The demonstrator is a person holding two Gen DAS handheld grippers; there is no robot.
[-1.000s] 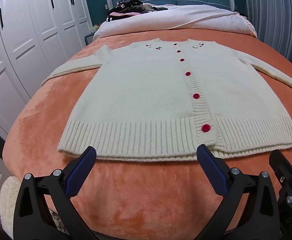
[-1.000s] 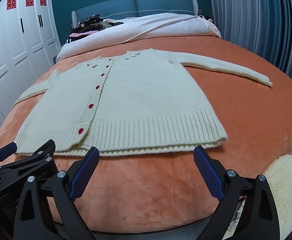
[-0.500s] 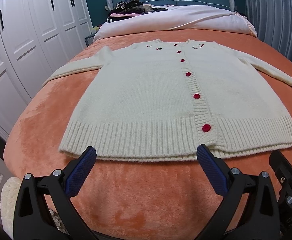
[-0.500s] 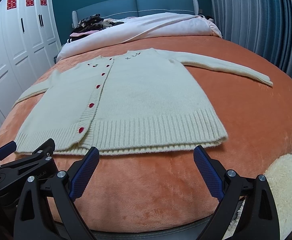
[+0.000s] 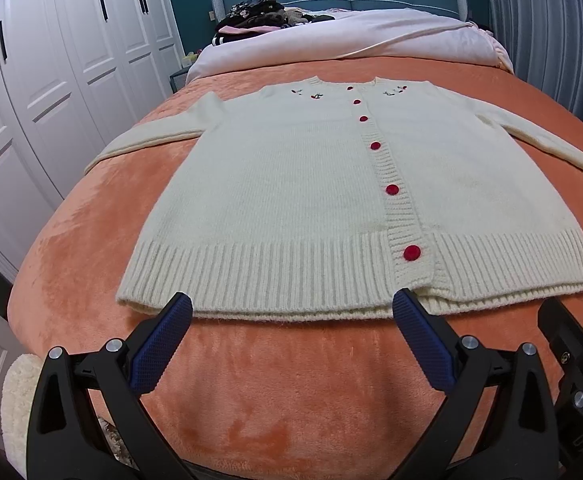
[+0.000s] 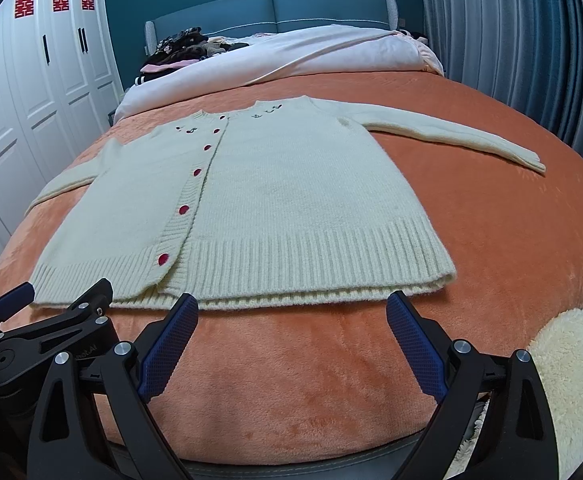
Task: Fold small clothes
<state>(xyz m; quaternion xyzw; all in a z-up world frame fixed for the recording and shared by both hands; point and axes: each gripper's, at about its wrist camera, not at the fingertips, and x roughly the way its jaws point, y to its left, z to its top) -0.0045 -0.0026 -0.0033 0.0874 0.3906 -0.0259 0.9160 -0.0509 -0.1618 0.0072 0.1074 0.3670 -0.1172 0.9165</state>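
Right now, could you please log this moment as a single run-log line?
phase: pre-grasp | cardigan: flat, buttoned, unfolded on orange blanket | left gripper: open, empty, near hem | right gripper: open, empty, near hem

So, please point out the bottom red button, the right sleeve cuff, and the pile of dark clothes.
bottom red button (image 5: pixel 412 252), left wrist view, its centre
right sleeve cuff (image 6: pixel 533 163), right wrist view, sleeve end
pile of dark clothes (image 6: pixel 179 46), right wrist view, top
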